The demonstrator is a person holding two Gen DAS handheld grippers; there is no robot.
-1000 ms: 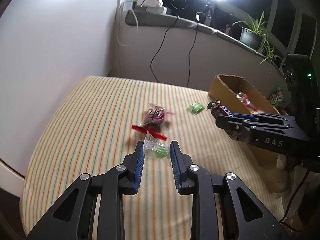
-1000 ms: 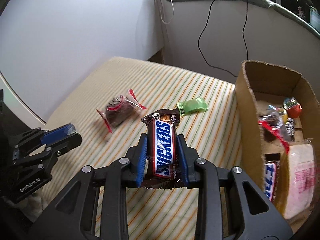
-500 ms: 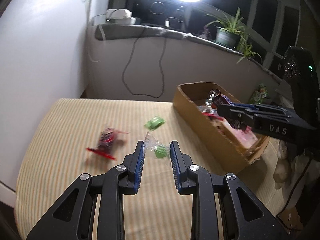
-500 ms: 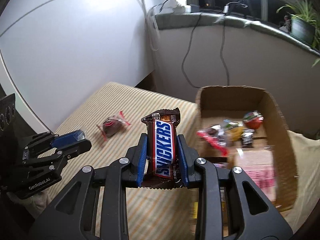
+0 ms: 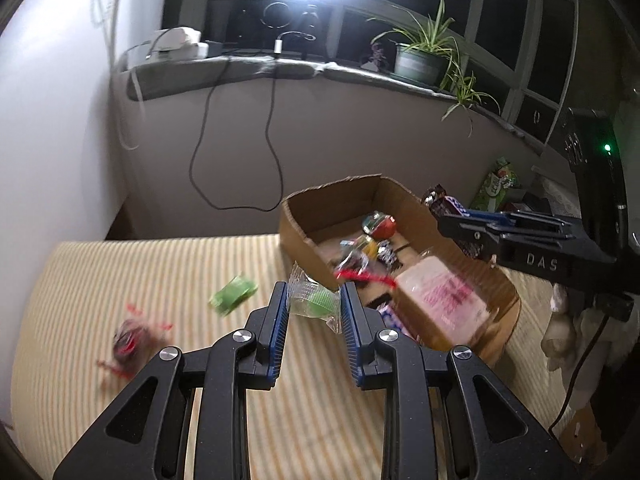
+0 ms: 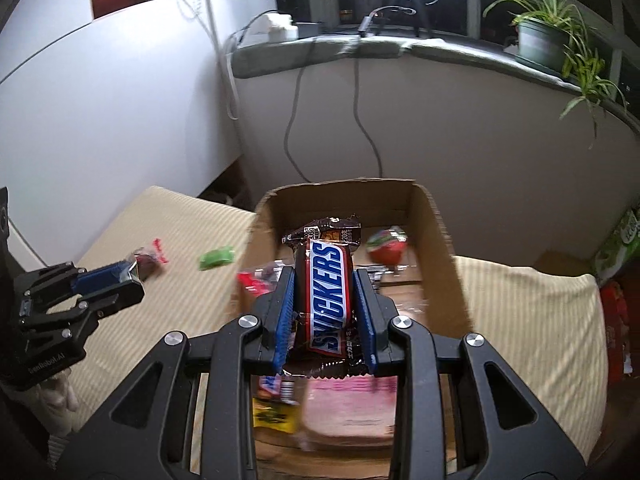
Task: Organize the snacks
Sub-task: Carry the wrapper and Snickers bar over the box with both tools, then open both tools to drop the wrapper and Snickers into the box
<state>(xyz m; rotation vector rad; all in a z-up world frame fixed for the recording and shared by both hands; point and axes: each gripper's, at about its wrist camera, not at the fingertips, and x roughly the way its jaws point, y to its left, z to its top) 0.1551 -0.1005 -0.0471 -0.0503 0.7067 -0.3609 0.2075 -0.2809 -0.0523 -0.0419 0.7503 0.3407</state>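
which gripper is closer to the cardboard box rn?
Right. The right gripper holds the Snickers bar over the cardboard box; the left gripper, gripping a green candy, is beside its near wall.

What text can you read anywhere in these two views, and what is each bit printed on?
"SNICKERS": Snickers bar clamped in the right hand-held gripper.
"DAS": body of the right hand-held gripper in the left view.
"GenRobot.AI": body of the left hand-held gripper, small.
"20": top of the Snickers bar wrapper; surrounding print too small.
Pink package in the cardboard box: blurred, unreadable.
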